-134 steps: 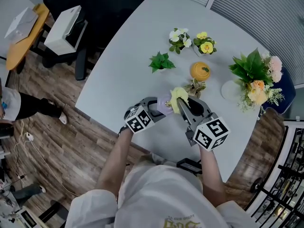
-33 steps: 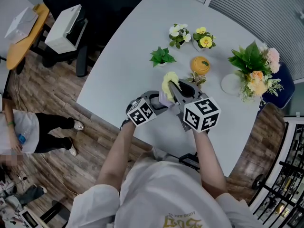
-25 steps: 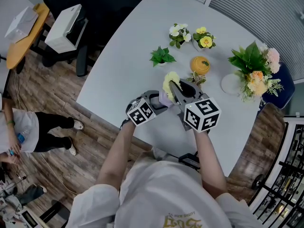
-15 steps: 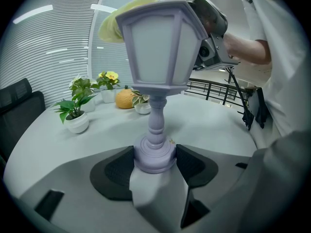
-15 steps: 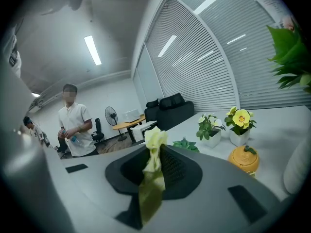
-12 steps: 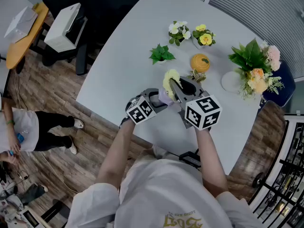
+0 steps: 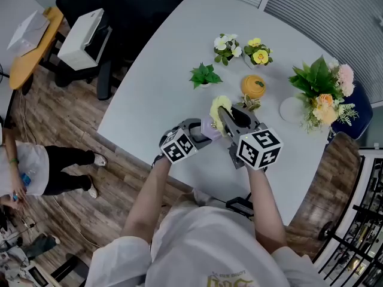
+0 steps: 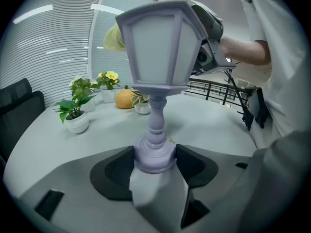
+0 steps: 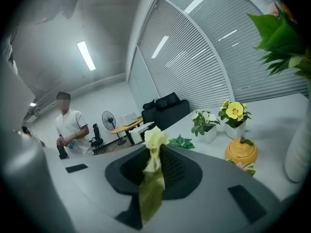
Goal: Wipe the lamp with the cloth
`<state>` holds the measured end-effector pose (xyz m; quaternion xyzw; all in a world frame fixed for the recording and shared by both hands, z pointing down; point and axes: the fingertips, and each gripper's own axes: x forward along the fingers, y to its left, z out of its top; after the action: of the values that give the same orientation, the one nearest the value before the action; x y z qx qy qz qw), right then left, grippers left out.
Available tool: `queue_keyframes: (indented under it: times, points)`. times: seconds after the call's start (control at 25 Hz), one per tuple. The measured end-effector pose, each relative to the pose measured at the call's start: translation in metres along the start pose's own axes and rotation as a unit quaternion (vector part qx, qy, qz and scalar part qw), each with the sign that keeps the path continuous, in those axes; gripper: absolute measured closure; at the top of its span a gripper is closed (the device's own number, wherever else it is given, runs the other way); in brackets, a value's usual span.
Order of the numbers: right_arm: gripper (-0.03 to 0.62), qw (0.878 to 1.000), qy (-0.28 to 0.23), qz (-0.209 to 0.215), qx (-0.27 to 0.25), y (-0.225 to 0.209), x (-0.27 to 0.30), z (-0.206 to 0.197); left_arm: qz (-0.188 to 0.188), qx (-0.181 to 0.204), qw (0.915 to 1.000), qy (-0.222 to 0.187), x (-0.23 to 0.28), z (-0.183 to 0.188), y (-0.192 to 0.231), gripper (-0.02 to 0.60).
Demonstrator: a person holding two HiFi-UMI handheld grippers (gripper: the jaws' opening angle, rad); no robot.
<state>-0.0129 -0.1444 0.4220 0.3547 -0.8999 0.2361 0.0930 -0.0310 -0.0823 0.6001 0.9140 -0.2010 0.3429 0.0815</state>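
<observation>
On the pale table (image 7: 161, 70), centre of the head view, the left gripper (image 8: 154, 160) stays clamped on the base of the lilac lamp (image 8: 158, 47), while the right gripper (image 9: 156, 166), pinching the yellow cloth (image 9: 151, 178), has slid up onto the lamp's head, so the wiping looks mid-stroke.

A pale bench (image 7: 157, 91) is shown carrying a leafy pot plant (image 7: 204, 76), a white-flowered pot (image 7: 226, 46), a yellow-flowered pot (image 7: 258, 52), a pumpkin jar (image 7: 253, 87) and a bouquet vase (image 7: 320, 98).

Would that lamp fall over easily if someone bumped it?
Probably tippy: the lamp has a big lantern head on a thin stem and a small round base. It looks stiff, not bendy, since the left gripper holds it by the base alone without it drooping. Weight is hard to judge.
</observation>
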Motion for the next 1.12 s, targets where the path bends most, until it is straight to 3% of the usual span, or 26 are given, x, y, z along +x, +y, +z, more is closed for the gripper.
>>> queue_keyframes:
  times: [0.64, 1.12]
  points:
    - [0.528, 0.998, -0.005, 0.025, 0.055, -0.016, 0.001, -0.007, 0.001, 0.000, 1.0000, -0.002, 0.001, 0.001, 0.000, 0.305]
    - [0.528, 0.989, -0.014, 0.101, 0.103, -0.021, 0.008, -0.009, 0.000, 0.000, 1.0000, -0.002, 0.001, 0.001, 0.002, 0.305]
